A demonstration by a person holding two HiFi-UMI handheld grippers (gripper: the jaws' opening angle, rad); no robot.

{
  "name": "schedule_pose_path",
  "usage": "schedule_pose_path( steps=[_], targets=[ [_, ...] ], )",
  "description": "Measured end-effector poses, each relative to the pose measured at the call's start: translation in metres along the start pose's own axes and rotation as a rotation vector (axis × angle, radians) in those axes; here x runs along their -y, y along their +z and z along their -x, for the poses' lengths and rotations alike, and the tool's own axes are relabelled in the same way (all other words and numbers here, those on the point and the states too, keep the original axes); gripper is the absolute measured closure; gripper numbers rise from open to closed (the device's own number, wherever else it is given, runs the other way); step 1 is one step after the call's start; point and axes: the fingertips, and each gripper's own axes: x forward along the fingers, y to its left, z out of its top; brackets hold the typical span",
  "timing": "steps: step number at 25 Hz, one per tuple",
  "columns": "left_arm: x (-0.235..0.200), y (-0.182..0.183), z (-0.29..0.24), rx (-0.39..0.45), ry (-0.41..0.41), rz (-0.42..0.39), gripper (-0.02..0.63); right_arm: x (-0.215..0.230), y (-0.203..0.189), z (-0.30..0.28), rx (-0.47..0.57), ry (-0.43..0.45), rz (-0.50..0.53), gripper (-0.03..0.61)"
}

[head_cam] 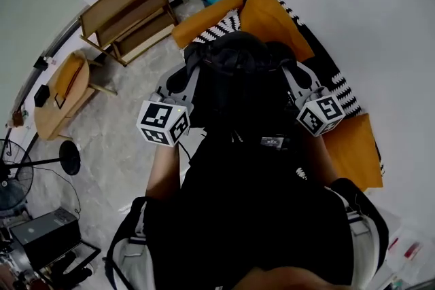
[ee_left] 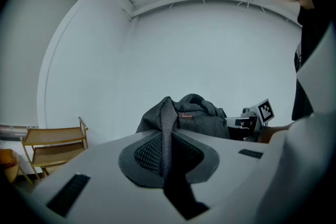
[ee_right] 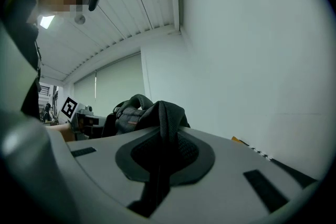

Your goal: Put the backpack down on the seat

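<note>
The left gripper (ee_left: 167,150) is clamped on a grey strap (ee_left: 167,118) of the backpack (head_cam: 238,75), the webbing pinched between jaws that are almost together. The right gripper (ee_right: 161,157) bites a dark strap or fold at the bag's top in the same way. The backpack hangs between the two, close in front of the person and over the orange seat (head_cam: 272,13). Its bulk hides the cushion beneath, so I cannot tell whether its base touches yet. To finish well, both hands should come down together and evenly, so the bag stays level and lands on the cushion, clear of the patterned cover (head_cam: 228,25) and well short of the wooden shelf (head_cam: 126,13) at the seat's far end. The straps should go slack, showing the seat has the weight, before either grip lets go. Letting go while the bag hangs would probably tip it off the front edge.
</note>
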Motion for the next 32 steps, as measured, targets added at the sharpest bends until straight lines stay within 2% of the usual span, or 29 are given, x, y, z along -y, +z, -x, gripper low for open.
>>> schedule_pose_path(
  steps=[4,10,15,23,32],
  targets=[
    [-0.042,-0.005,-0.044,-0.041,-0.055,0.002,0.569,0.027,-0.007,-0.048,-0.033,-0.038,-0.028,0.532],
    [-0.099,-0.013,-0.118,-0.073,-0.106,0.005,0.57,0.072,-0.019,-0.11,-0.035,-0.026,-0.033,0.534],
    [-0.149,-0.025,-0.177,-0.11,-0.153,-0.003,0.571,0.112,-0.037,-0.167,-0.064,-0.085,-0.071,0.532],
    [-0.208,-0.074,-0.253,-0.21,-0.194,0.014,0.569,0.164,-0.085,-0.237,-0.122,-0.12,-0.156,0.532],
    [-0.243,-0.139,-0.325,-0.304,-0.238,0.055,0.569,0.223,-0.147,-0.28,-0.212,-0.158,-0.194,0.534]
  ],
)
